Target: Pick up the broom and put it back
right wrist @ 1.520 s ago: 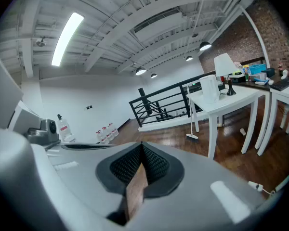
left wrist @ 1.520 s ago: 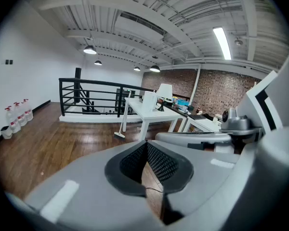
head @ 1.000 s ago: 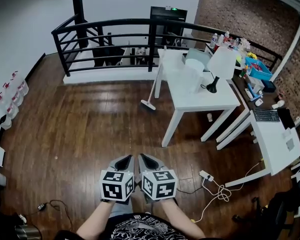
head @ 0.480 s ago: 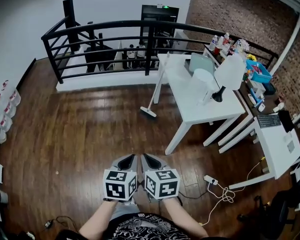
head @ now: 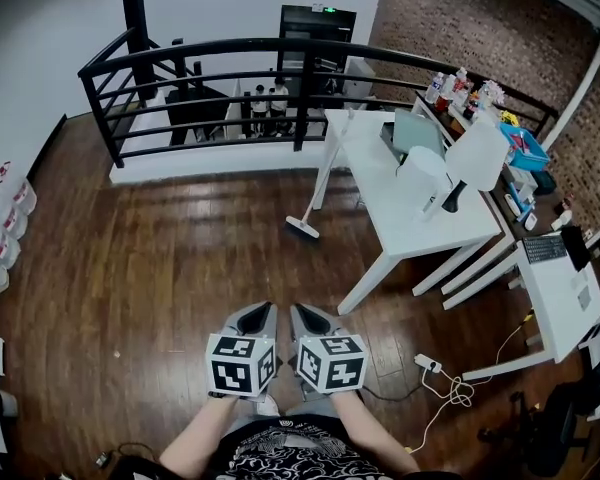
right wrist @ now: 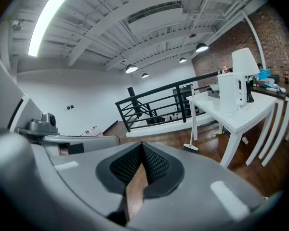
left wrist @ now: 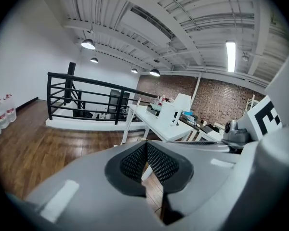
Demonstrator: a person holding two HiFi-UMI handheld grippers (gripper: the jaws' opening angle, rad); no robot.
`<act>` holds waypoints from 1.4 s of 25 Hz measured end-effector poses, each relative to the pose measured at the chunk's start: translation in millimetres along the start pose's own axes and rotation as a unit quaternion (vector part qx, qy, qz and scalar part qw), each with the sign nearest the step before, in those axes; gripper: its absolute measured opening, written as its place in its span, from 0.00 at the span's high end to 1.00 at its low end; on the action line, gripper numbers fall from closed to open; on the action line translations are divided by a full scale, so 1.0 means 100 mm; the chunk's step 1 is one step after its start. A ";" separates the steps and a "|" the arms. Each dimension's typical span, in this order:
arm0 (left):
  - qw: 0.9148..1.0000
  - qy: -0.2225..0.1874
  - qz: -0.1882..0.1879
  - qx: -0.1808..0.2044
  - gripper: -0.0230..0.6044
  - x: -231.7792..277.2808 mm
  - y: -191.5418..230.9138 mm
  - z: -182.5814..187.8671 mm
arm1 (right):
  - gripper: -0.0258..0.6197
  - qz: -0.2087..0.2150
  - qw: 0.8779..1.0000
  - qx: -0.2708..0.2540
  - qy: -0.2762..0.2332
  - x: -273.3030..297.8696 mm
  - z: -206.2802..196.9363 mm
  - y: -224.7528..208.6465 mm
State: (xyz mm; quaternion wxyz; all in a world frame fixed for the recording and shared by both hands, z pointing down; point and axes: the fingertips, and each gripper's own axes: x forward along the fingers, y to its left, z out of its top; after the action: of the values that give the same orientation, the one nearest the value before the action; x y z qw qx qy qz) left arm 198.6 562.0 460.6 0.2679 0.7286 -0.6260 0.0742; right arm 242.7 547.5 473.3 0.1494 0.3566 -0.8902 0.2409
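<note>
The broom [head: 311, 204] leans against the left end of the white table [head: 372, 183], its white head on the wooden floor and its handle slanting up to the tabletop. In the right gripper view the broom [right wrist: 192, 129] stands well ahead, to the right of the jaws. Both grippers are low in the head view, side by side and far short of the broom. My left gripper [head: 258, 314] is shut with nothing in it, and so is my right gripper [head: 302, 314]. Up close, the left gripper [left wrist: 146, 144] and the right gripper [right wrist: 142, 145] each show fingertips meeting.
A black railing [head: 210, 60] runs across the back. On the table stand a lamp [head: 472, 161] and a white jug [head: 421, 176]. A second desk with a keyboard [head: 546, 248] is at the right. A power strip with cables [head: 428, 365] lies on the floor right of me. Water bottles [head: 5, 218] line the left wall.
The whole scene has slid toward me: broom, table and railing sit nearer and slightly rightward. Both grippers stay shut, side by side.
</note>
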 end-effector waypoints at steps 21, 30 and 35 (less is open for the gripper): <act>0.998 -0.019 0.052 -0.010 0.96 1.68 0.79 1.11 | 0.96 0.038 0.999 -0.009 -0.014 1.62 1.22 -0.94; 0.999 -0.013 0.051 -0.006 0.96 2.64 0.75 1.61 | 0.95 0.045 0.999 -0.016 -0.014 2.15 1.81 -1.62; 0.998 -0.011 0.058 -0.002 0.96 2.97 0.74 1.78 | 0.93 0.050 0.998 -0.012 -0.023 2.32 2.04 -1.91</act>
State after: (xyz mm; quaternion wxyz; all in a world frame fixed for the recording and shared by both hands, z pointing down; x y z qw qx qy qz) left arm 148.7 211.5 464.0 0.2576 0.6913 -0.6703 0.0806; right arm 195.4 187.2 465.2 0.1207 0.3156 -0.9129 0.2289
